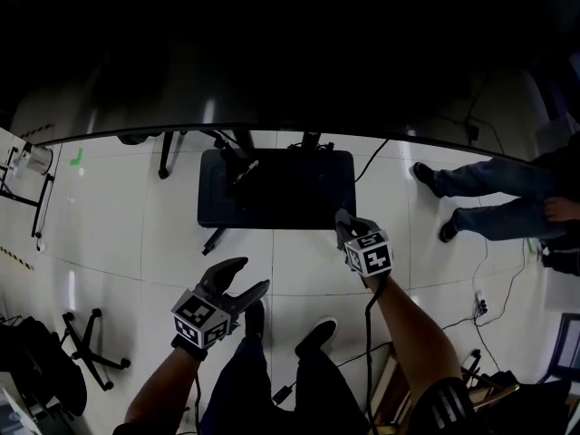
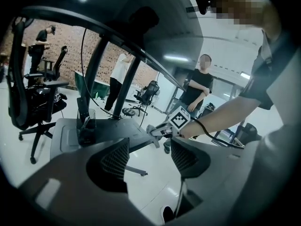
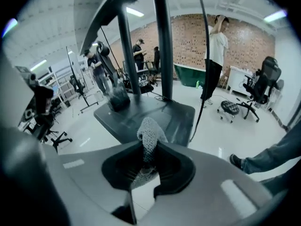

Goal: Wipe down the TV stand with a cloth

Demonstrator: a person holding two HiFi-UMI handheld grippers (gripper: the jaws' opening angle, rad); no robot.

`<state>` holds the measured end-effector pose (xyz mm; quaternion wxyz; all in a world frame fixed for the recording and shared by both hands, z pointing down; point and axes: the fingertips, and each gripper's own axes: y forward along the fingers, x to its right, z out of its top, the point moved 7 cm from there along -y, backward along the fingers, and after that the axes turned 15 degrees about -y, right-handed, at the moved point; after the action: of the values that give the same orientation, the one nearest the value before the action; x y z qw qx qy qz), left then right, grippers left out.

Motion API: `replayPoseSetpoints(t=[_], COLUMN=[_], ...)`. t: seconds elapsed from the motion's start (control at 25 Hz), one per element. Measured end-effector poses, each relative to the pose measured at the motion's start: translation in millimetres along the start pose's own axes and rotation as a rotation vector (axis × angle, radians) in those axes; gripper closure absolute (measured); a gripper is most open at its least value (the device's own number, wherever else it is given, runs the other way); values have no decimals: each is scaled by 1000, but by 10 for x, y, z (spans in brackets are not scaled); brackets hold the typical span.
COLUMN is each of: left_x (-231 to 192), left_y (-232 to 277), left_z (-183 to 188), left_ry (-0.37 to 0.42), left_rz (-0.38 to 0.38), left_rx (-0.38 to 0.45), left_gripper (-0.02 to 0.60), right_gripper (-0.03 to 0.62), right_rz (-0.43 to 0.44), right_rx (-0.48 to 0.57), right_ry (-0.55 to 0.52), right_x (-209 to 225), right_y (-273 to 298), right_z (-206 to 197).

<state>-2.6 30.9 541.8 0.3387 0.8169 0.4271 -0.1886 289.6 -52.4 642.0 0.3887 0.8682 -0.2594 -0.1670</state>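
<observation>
The TV stand's flat black base [image 1: 290, 208] lies on the white floor under the dark screen, with its two poles [image 3: 164, 41] rising from it. A small black holder [image 2: 86, 126] stands on the base. My right gripper [image 1: 344, 225] hangs at the base's near right corner, shut on a grey mesh cloth [image 3: 149, 134] that sticks up from between the jaws [image 3: 149, 161]. My left gripper [image 1: 243, 284] is lower left, over the floor short of the base, open [image 2: 149, 159] and with nothing in it. From the left gripper view the right gripper [image 2: 161, 130] shows at the base's edge.
A seated person's legs [image 1: 489, 198] stretch out to the right of the stand. Cables [image 1: 480, 302] run over the floor at right. A chair base [image 1: 91, 347] lies at lower left. Office chairs [image 2: 35, 93] and standing people [image 3: 214, 51] are further back.
</observation>
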Motion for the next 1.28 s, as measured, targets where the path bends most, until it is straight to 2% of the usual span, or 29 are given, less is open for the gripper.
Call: replayPoseSetpoints(t=[0.12,0.32,0.52,0.76,1.08,1.28], left_x=[203,710,1300,1900,2269,2548], left_y=[-140,-516,-920,-1629,-2806,-3259], left_z=[51,120,162,-32,-471,-668], left_ry=[-7,-13,4,62,90,109], left_rz=[9,15,-14,-49,-103,-150], left_rx=[22,40,65,92,123,126], left_gripper=[279,289,302,299,299,299], right_gripper=[536,537,536,536,537,539], right_rz=[64,182,224,214,133,93], right_rx=[118,272,388,463,566,620], right_ry=[15,-29,46,124,200,214], right_x=[-239,-778,-1219,-1909,-3063,-3559], right_y=[-462,-1359,-2238,-3185,-4108,-4585], right_z=[221,529,664,651,690,655])
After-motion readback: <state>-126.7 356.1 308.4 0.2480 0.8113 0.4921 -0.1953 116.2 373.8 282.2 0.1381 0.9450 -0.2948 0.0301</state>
